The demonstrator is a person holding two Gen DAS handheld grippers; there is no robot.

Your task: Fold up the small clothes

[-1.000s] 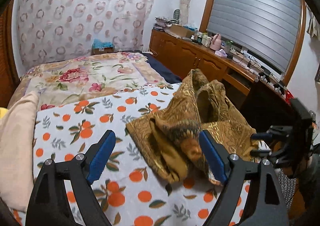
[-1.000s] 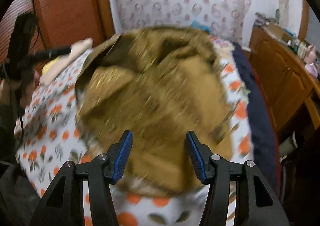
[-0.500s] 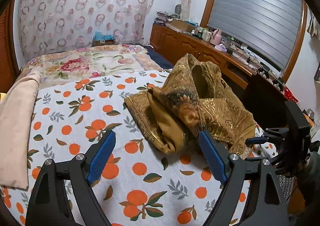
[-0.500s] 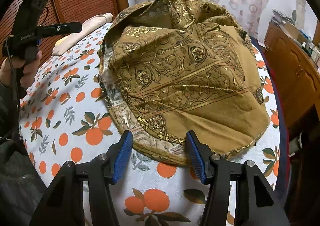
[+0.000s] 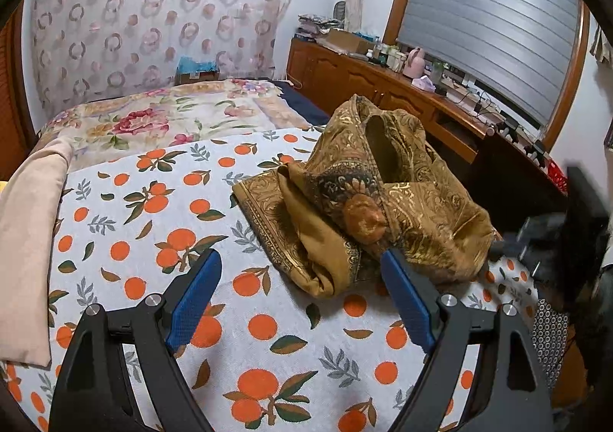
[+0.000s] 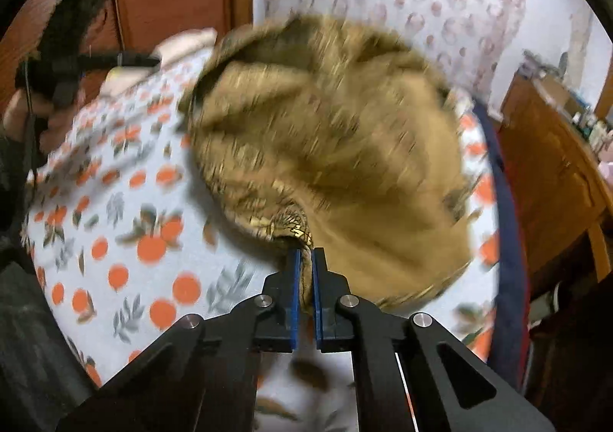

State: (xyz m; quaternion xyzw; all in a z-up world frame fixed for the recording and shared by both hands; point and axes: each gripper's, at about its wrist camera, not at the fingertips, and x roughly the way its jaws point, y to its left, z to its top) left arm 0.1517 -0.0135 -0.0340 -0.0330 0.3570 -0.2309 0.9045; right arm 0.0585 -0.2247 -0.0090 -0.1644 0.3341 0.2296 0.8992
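While the left gripper (image 5: 300, 294) gapes wide over the sheet (image 5: 126, 240), the right gripper (image 6: 304, 265) pinches the garment's (image 6: 345, 164) hem.

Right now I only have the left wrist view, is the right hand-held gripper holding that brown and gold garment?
Observer: Yes. The right hand-held gripper is shut on an edge of the brown and gold garment, with a fold of cloth pinched between the blue pads.
Operator: Which edge is it?
Observer: The near edge, closest to that gripper. The rest of the garment lies on the orange-print sheet beyond it.
Operator: Does my left hand-held gripper show there?
Observer: Yes, at upper left, held in a hand and well clear of the garment. That picture is motion-blurred, so I can't see its pads.
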